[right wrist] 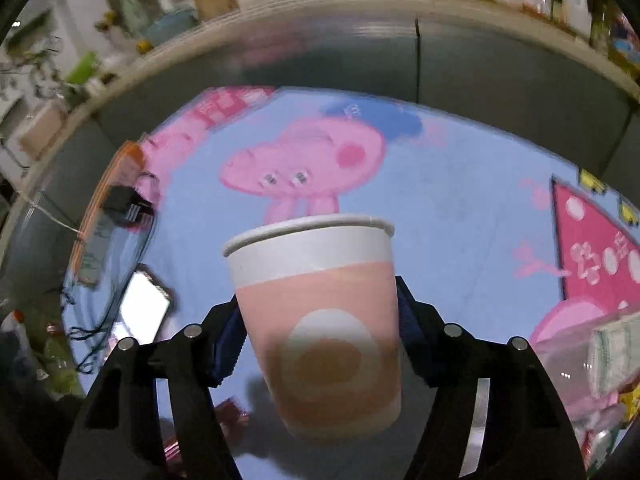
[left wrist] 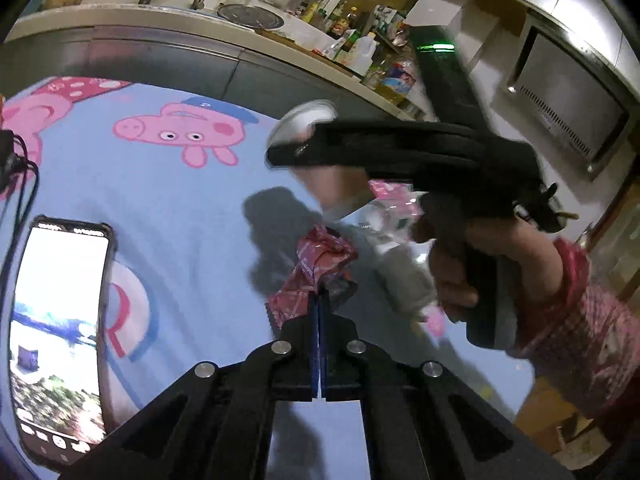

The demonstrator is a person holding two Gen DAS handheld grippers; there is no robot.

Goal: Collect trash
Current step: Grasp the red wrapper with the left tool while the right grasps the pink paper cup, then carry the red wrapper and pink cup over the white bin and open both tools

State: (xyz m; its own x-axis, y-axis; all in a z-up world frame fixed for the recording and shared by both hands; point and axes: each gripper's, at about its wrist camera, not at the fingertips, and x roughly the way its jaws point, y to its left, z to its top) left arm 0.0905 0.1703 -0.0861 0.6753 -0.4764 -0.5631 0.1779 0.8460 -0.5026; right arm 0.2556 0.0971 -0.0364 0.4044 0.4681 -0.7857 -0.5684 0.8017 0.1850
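A blue pig-cartoon cloth (left wrist: 180, 208) is covering the counter, with a lit phone (left wrist: 60, 328) lying at its left and a cluttered kitchen worktop (left wrist: 280, 40) running along the far side. The left claw (left wrist: 319, 300) is clenching a red wrapper (left wrist: 316, 272). The right claw (right wrist: 320, 340) is gripping a pink paper cup (right wrist: 320, 320) upright above the cloth.

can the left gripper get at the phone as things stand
Probably not yet. The left gripper has its jaws shut on a red wrapper, so it is occupied. The phone lies uncovered on the blue cloth off to one side, with nothing blocking the way.
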